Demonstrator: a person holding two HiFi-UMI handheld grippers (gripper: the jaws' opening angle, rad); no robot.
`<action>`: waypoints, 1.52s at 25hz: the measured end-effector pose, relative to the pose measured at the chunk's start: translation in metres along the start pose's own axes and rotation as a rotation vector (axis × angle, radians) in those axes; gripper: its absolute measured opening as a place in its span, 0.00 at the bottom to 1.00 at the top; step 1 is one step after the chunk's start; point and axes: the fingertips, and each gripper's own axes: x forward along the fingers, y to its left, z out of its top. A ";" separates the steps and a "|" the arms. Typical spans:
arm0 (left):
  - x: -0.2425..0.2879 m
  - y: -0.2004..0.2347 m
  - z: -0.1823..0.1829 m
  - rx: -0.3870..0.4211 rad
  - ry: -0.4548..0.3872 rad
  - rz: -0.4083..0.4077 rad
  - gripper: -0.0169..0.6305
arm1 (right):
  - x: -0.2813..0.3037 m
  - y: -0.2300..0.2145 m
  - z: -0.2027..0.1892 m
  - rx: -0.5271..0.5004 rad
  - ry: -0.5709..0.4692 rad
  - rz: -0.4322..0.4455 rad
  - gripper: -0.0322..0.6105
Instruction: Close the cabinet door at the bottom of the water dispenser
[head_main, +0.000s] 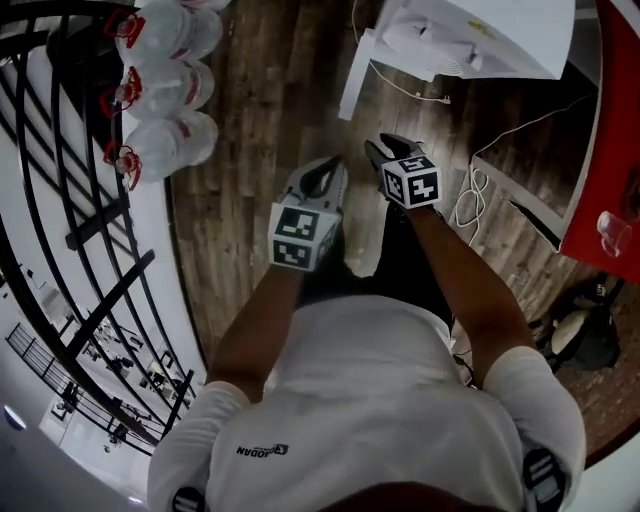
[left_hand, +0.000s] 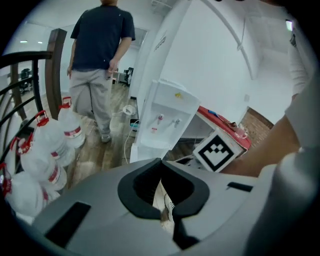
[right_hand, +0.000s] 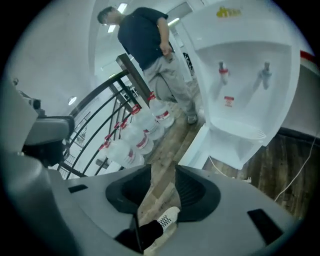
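Note:
The white water dispenser (head_main: 470, 40) stands at the far side of the wooden floor, also in the left gripper view (left_hand: 167, 117) and the right gripper view (right_hand: 245, 85). Its bottom cabinet door (head_main: 357, 85) stands open, swung out towards me as a narrow white panel (right_hand: 200, 145). My left gripper (head_main: 322, 172) hangs over the floor short of the door, and its black fingertips (left_hand: 161, 161) meet with nothing between them. Beside it, my right gripper (head_main: 385, 150) sits slightly nearer the dispenser; its jaws (right_hand: 162, 170) stand apart, with only the floor and my shoe showing through the gap.
Several large water bottles (head_main: 165, 85) lie stacked at the left beside a black railing (head_main: 60, 150). White cables (head_main: 470, 195) trail on the floor right of the dispenser, next to a red table (head_main: 605, 130). Another person (left_hand: 97, 60) stands beyond the bottles.

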 end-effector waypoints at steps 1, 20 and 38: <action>0.008 0.002 -0.010 -0.018 0.018 0.005 0.02 | 0.020 -0.005 -0.007 -0.003 0.020 0.007 0.26; 0.049 0.013 -0.095 -0.132 0.171 0.056 0.02 | 0.198 -0.049 -0.054 0.035 0.110 -0.118 0.39; 0.066 0.017 -0.100 -0.168 0.183 0.054 0.02 | 0.193 -0.069 -0.082 0.038 0.165 -0.118 0.39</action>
